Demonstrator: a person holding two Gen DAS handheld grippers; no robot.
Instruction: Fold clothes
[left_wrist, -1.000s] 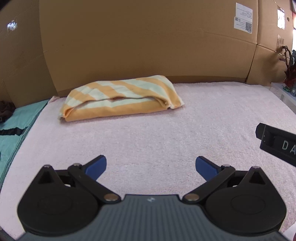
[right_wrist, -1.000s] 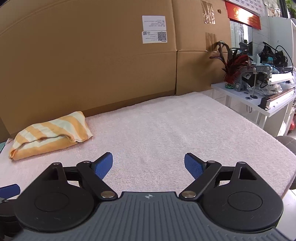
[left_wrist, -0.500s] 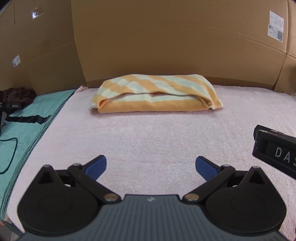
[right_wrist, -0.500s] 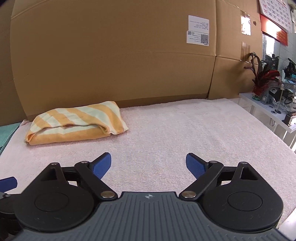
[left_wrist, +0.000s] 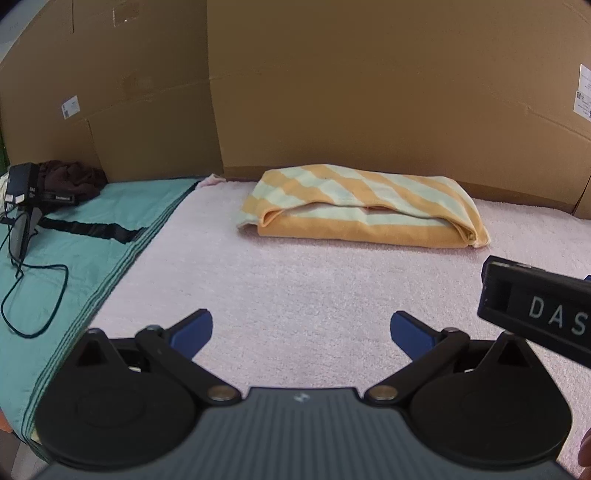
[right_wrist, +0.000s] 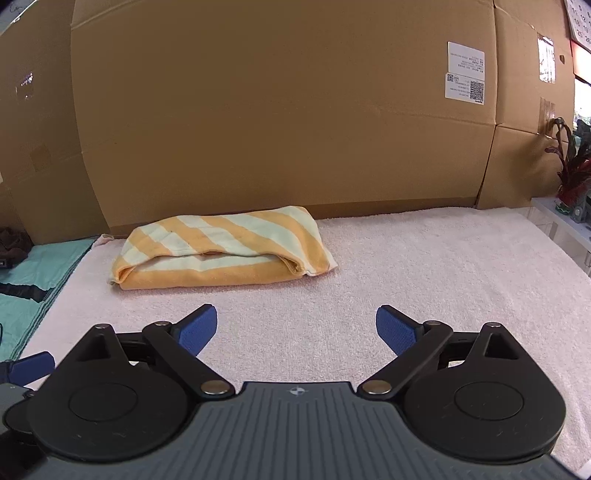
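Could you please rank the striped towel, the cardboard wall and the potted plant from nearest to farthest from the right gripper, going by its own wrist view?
From the right gripper:
1. Striped towel, folded, ahead and to the left.
2. Cardboard wall, upright just behind the towel.
3. Potted plant, far right, past the wall's corner.

Cardboard wall (right_wrist: 280, 122) behind pink table covering (right_wrist: 406, 266), teal cloth (left_wrist: 92, 236) at left, potted plant (right_wrist: 572, 173) far right
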